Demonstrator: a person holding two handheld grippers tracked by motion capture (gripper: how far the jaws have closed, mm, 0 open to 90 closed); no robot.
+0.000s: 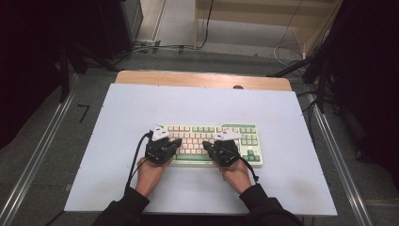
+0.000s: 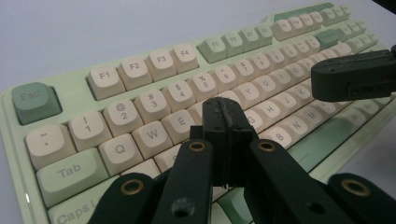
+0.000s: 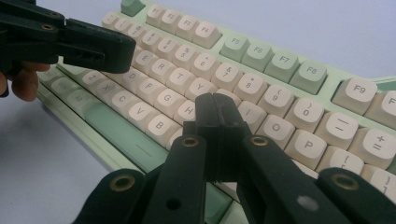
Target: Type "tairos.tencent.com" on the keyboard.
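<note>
Keyboard (image 1: pixel 214 143) work is what we have in hand: a pale green board with cream and green keycaps lies flat on the white table (image 1: pixel 197 108), nearer our side than the far edge and a little right of the middle.

We hold the left gripper (image 1: pixel 177 142) over the left half of the keyboard, and in the left gripper view its two black jaws are pressed together with nothing between them. The closed tip (image 2: pixel 223 114) hangs over the letter rows, right of the E key (image 2: pixel 180 122) and just above the caps; we cannot tell whether it touches one. The Esc key (image 2: pixel 33 99) sits far to its left in that view.

We hold the right gripper (image 1: pixel 206 145) over the middle of the board, its jaws likewise clenched on nothing. In the right gripper view its tip (image 3: pixel 215 109) stands just right of the H key (image 3: pixel 188 111), above the row of the B key (image 3: pixel 160 125); contact with a keycap is not clear there either.

From above, the two tips point toward each other and lie near, not touching. Our dark sleeves (image 1: pixel 123 207) come in from the near edge.
</note>
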